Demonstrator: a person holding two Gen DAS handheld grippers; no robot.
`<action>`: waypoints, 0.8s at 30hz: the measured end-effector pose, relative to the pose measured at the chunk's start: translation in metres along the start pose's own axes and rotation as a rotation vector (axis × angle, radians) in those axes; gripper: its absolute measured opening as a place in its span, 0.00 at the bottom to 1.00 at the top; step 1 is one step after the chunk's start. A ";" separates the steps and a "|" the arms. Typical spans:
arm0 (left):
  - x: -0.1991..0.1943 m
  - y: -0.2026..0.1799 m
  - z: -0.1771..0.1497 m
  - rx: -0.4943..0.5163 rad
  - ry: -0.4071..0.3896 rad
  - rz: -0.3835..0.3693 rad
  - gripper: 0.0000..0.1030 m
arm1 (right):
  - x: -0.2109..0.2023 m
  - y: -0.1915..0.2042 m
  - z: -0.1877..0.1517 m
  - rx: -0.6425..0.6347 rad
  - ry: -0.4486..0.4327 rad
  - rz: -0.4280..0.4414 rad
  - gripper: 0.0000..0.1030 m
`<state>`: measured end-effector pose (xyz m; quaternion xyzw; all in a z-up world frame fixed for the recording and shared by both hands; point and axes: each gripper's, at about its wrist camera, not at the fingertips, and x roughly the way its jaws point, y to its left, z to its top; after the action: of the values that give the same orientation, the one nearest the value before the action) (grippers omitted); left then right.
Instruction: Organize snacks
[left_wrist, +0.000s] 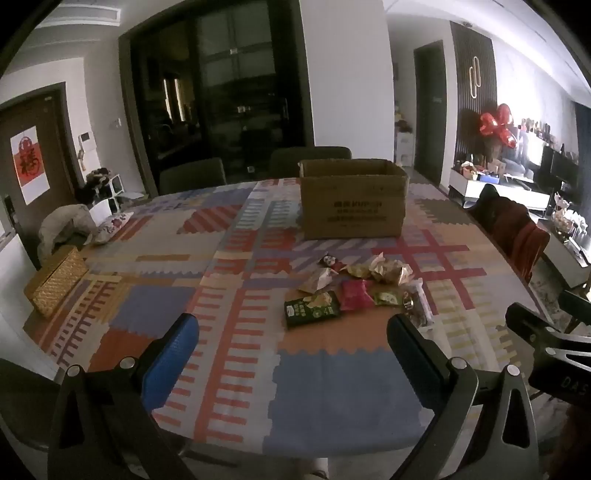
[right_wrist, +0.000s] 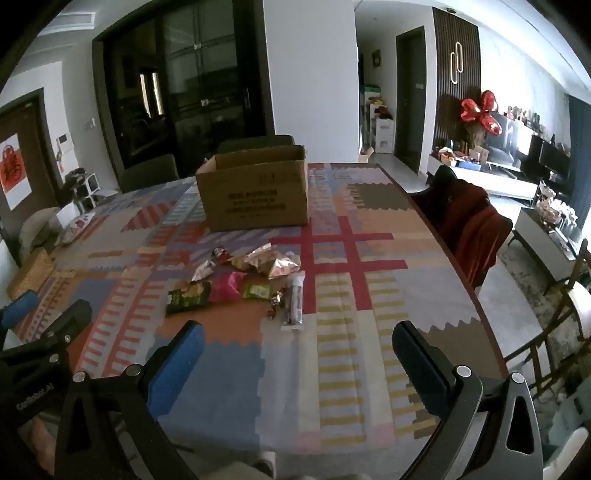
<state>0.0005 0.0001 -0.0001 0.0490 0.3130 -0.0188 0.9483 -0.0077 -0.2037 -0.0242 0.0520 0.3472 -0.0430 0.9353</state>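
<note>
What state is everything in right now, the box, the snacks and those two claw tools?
Cardboard box: open-topped, upright, contents hidden.
Snack packets: loose on the tablecloth, none boxed.
Dark green packet: lying flat.
Left gripper: open, empty.
Right gripper: open, empty.

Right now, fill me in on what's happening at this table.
A person holds two grippers over a patterned tablecloth; the left gripper and right gripper are both open and empty. A pile of snack packets, including a dark green chip bag and a pink packet, lies loose on the cloth. Behind it stands an open cardboard box. Nothing has been picked up yet.
</note>
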 end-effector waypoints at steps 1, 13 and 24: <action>0.000 0.000 0.000 0.000 -0.001 -0.003 1.00 | 0.000 0.000 0.000 -0.001 0.001 -0.001 1.00; -0.001 -0.001 0.001 -0.001 -0.027 -0.008 1.00 | 0.000 -0.003 0.001 -0.003 -0.008 0.003 1.00; -0.005 -0.002 0.000 -0.004 -0.029 0.000 1.00 | 0.001 -0.003 0.002 -0.004 -0.006 0.005 1.00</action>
<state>-0.0037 -0.0018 0.0023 0.0468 0.2993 -0.0191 0.9528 -0.0061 -0.2066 -0.0232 0.0510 0.3444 -0.0403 0.9366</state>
